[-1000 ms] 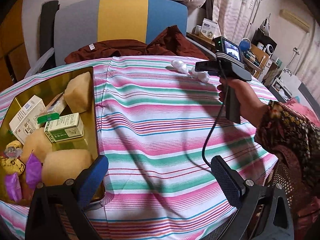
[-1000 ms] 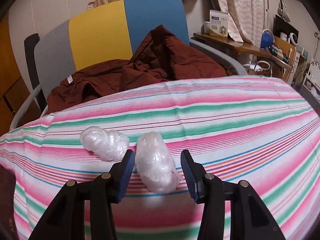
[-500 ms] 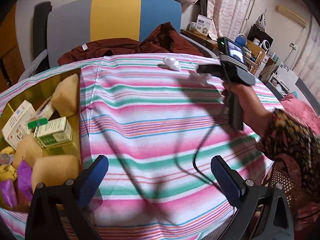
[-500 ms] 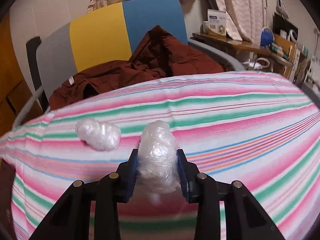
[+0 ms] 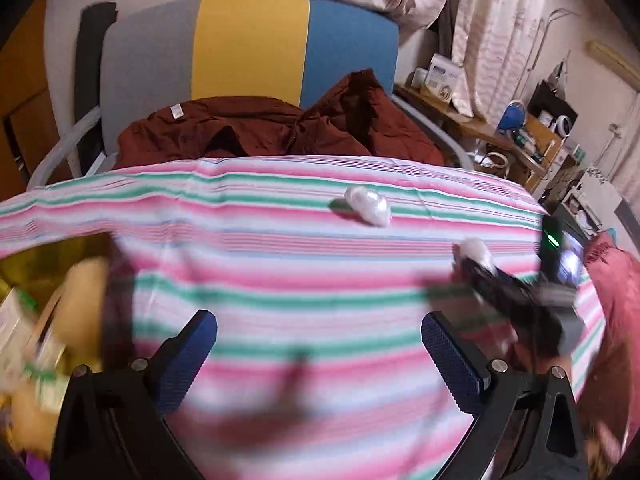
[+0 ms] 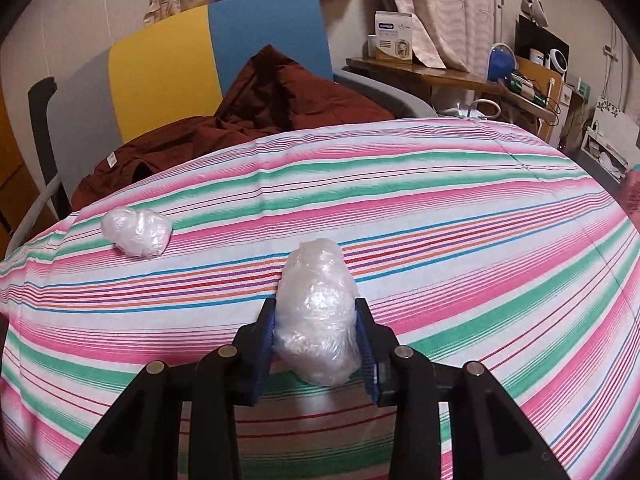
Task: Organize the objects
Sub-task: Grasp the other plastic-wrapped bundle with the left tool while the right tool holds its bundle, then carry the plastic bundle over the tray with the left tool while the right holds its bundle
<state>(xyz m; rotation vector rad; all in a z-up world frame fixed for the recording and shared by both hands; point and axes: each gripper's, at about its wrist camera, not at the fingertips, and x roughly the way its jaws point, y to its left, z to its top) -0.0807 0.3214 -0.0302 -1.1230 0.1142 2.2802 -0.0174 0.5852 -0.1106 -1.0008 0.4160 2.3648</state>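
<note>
My right gripper [image 6: 316,340] is shut on a white plastic-wrapped bundle [image 6: 318,316] and holds it above the striped tablecloth [image 6: 460,220]. A second white bundle [image 6: 136,231] lies on the cloth to the far left; it also shows in the left wrist view [image 5: 370,208]. My left gripper [image 5: 320,352] is open and empty above the cloth. The right gripper with its bundle [image 5: 476,251] shows blurred at the right of the left wrist view. A gold tray [image 5: 44,258] with tan lumps and boxes sits blurred at the left.
A chair [image 5: 248,44] with a grey, yellow and blue back stands behind the table, with a dark red garment [image 5: 280,128] on its seat. A cluttered desk [image 6: 460,76] stands at the back right.
My right gripper closed on the bundle, lifted it and pulled it back from the second bundle. The left wrist view swung right, so the tray slid to the left edge.
</note>
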